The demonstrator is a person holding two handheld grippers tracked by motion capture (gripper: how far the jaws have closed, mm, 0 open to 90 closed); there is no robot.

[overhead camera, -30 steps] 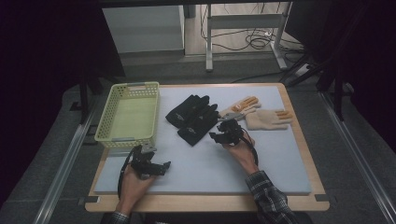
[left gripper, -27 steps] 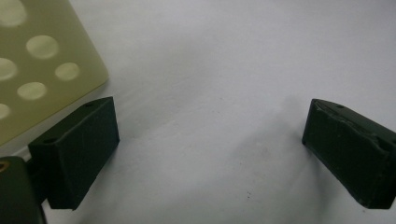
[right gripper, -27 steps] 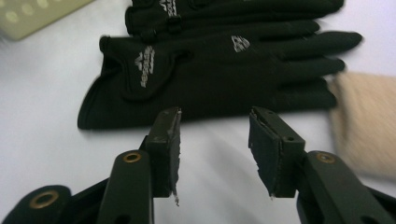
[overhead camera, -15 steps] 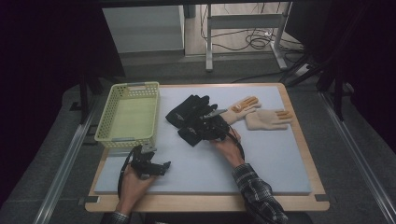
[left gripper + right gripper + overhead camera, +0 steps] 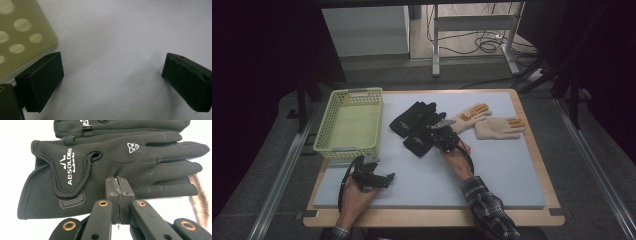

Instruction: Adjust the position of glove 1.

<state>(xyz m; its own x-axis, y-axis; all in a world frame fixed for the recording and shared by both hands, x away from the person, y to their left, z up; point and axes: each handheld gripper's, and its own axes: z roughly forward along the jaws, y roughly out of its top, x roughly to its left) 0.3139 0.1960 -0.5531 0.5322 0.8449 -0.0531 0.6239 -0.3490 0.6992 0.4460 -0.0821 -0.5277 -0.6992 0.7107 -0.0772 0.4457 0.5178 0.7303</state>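
Here, from the high view, I take the basket (image 5: pixel 348 123) as my landmark: a pale green one on the left part of the table (image 5: pixel 512 170). Just right of it lie two black gloves (image 5: pixel 417 126), and further right two tan gloves (image 5: pixel 492 123). My right tongs (image 5: pixel 439 134) sit on the nearer black glove's edge; my left tongs (image 5: pixel 382 178) rest on the grey mat in front of the basket.

In the left gripper view, the left tongs (image 5: pixel 112 82) are spread wide over bare mat, with the basket's perforated corner (image 5: pixel 22 35) just beside one jaw, which the high view is too small to show.

In the right gripper view, the right tongs (image 5: pixel 119 187) have just been closing and now stand pressed together against the nearer black glove (image 5: pixel 105 167), seemingly pinching a fold of its fabric. I can read its white "ABSOLDER" lettering here, and the second black glove (image 5: pixel 120 126) lies behind it.
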